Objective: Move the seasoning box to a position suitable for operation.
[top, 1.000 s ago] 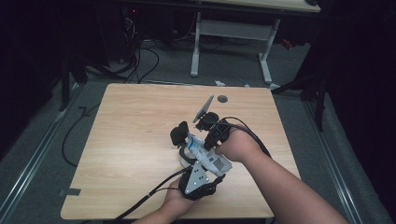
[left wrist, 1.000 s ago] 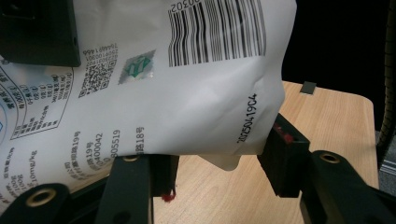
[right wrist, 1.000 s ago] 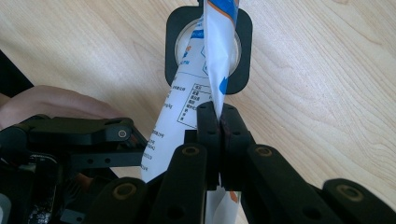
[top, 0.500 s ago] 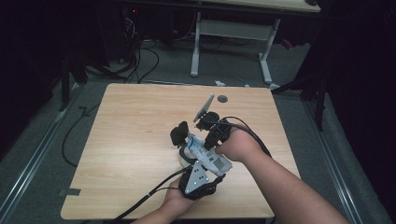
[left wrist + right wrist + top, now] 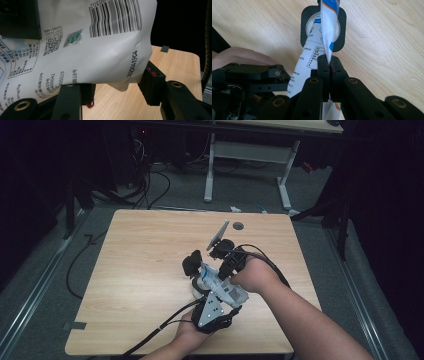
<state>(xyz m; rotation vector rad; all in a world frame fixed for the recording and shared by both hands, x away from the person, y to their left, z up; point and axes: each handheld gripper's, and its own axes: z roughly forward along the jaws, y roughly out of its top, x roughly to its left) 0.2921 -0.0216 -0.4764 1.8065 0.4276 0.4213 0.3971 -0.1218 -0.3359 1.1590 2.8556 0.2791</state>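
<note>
A white printed pouch (image 5: 216,282) with a barcode and blue markings is held above the wooden table (image 5: 140,270) by both grippers. My left gripper (image 5: 205,287) comes up from the near edge, and its jaws (image 5: 117,87) clamp the pouch's wide lower body (image 5: 100,50). My right gripper (image 5: 221,265) reaches in from the right. In the right gripper view its jaws (image 5: 329,61) are pressed together on the pouch's thin flat edge (image 5: 328,30). A black square ring with a round white middle (image 5: 342,32) sits at the pouch's far end; I cannot tell what it is.
A small dark round hole (image 5: 238,225) marks the table near its far edge. Cables (image 5: 150,195) lie on the floor to the left and behind. A white desk frame (image 5: 210,170) stands beyond the table. A bit of tape (image 5: 77,325) sits at the near left corner.
</note>
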